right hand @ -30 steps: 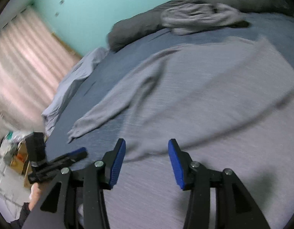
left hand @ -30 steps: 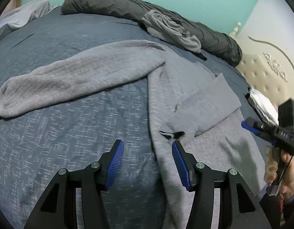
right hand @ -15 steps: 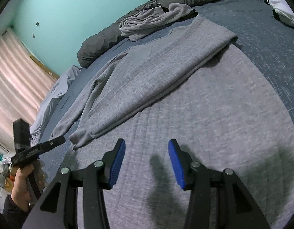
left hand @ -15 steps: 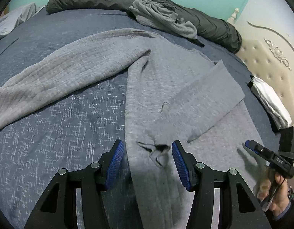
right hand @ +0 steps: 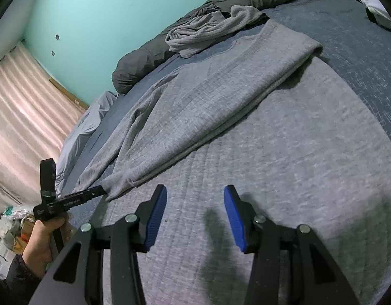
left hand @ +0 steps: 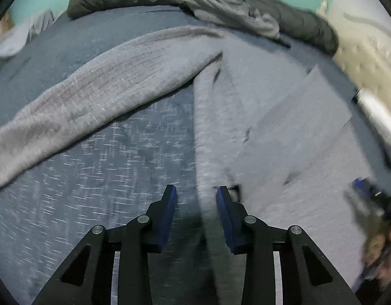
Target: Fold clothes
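A grey knit sweater (left hand: 284,132) lies spread on the dark blue bedcover (left hand: 106,178). One sleeve (left hand: 106,94) stretches out to the left; the other is folded across the body (right hand: 220,94). My left gripper (left hand: 196,194) points down at the sweater's left side edge. Its jaws are closing with that edge between the pads, which still stand apart from the cloth. In the right wrist view the left gripper (right hand: 68,199) is seen in a hand, its tip at the sweater's lower corner. My right gripper (right hand: 195,195) hovers open over the sweater's body (right hand: 284,165), with nothing between its fingers.
A rolled dark grey duvet (right hand: 149,56) lies along the far side of the bed with a crumpled grey garment (right hand: 208,30) on it. A white folded item (left hand: 378,117) sits near the beige headboard (left hand: 368,50). Pink curtains (right hand: 25,117) and floor clutter (right hand: 10,223) lie beyond the bed's edge.
The left gripper's jaws have narrowed and it has moved in onto the sweater's side edge. The right gripper came down closer over the sweater body, then held still with the same gap.
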A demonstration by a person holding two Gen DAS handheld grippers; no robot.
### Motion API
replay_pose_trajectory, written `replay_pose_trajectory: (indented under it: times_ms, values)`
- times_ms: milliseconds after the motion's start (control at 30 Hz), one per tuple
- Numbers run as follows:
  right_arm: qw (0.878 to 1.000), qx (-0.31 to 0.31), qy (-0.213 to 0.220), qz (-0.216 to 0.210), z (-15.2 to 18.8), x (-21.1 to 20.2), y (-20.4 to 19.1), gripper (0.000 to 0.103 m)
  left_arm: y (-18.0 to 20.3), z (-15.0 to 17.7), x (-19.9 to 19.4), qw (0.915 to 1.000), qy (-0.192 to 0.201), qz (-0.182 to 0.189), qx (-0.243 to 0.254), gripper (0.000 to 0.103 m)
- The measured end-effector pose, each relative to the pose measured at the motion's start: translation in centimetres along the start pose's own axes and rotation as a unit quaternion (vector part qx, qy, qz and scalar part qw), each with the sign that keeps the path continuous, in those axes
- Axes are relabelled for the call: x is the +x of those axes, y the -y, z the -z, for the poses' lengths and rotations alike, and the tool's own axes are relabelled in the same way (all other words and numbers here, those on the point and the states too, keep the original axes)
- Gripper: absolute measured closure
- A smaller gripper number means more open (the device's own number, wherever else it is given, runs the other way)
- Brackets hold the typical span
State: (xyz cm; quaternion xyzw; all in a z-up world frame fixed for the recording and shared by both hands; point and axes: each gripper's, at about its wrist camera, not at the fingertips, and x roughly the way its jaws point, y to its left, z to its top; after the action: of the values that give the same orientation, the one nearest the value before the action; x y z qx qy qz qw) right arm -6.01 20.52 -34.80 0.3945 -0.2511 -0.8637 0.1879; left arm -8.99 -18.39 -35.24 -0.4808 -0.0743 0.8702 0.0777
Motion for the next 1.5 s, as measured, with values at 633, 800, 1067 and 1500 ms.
replay_pose_trajectory:
  times_ms: [633,800,1067,1500]
  values:
    - [1.000,-0.002,0.006,-0.004,0.1,-0.3,-0.6,0.056,3.4,0.3,1.9,0.9950,-0.034,-0.022,0.091,0.066]
    - [1.000,-0.002,0.005,-0.007,0.1,-0.1,-0.6,0.055,2.9,-0.3,2.3,0.9958,-0.022,-0.030,0.083,0.066]
    - [1.000,0.004,0.004,-0.008,0.2,-0.2,-0.4,0.055,1.9,-0.9,1.2,0.9983,0.006,0.002,0.058,0.101]
    - [1.000,0.006,0.003,-0.009,0.2,-0.2,-0.4,0.055,-1.5,-0.9,1.1,0.9997,0.005,-0.002,-0.023,0.099]
